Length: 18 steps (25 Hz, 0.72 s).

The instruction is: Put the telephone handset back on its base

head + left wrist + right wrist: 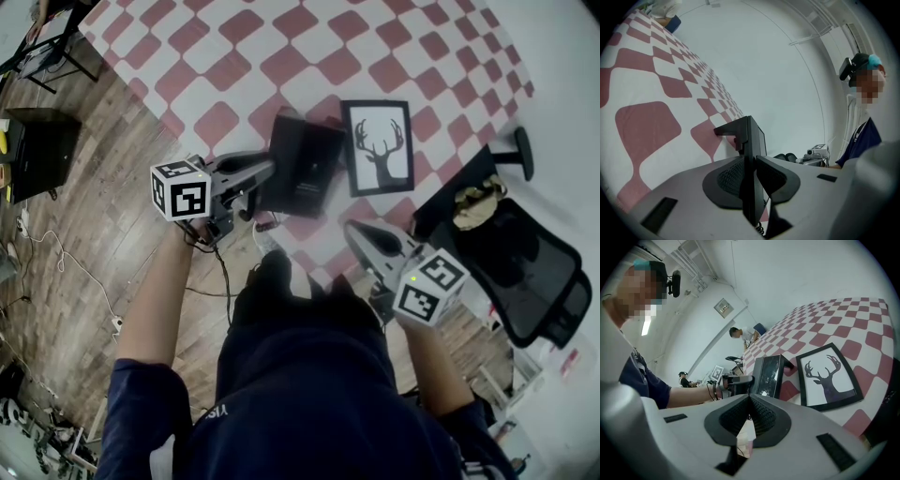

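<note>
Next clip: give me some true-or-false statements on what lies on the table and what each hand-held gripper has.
1. The framed deer picture lies on the tablecloth beside the telephone. True.
2. The right hand-held gripper holds the telephone. False: its jaws are together with nothing between them, away from the telephone.
3. The left hand-held gripper has a black edge of the telephone between its jaws. True.
4. The tablecloth is striped blue. False: it is checked red and white.
5. An office chair stands by the table. True.
</note>
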Each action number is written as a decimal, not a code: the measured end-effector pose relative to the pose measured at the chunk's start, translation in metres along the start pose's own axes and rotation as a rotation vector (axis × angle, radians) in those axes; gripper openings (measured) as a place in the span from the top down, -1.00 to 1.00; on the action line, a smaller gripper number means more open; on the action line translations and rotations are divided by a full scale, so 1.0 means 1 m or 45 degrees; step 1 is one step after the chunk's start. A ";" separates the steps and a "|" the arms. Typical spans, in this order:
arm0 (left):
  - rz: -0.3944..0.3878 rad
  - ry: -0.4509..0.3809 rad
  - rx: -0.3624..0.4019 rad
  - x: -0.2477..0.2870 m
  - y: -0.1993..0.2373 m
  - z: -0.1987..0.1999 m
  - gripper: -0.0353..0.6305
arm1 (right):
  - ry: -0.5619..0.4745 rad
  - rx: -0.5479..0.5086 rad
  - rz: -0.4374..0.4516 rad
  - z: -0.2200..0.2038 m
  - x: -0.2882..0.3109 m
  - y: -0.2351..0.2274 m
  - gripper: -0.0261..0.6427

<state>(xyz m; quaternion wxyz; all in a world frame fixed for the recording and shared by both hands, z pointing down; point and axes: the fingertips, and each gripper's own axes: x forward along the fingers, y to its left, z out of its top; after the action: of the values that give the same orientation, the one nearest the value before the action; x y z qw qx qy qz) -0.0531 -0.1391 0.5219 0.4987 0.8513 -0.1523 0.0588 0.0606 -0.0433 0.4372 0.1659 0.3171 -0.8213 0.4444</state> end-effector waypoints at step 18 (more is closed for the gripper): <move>0.246 -0.119 0.311 -0.042 -0.069 0.023 0.58 | -0.142 -0.111 -0.006 0.021 -0.031 0.033 0.87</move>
<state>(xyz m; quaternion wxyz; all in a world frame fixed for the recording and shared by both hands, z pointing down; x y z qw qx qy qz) -0.0720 -0.1192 0.4427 0.3759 0.8887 -0.2484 0.0850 0.0616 -0.0362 0.3879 0.1348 0.3357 -0.8471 0.3894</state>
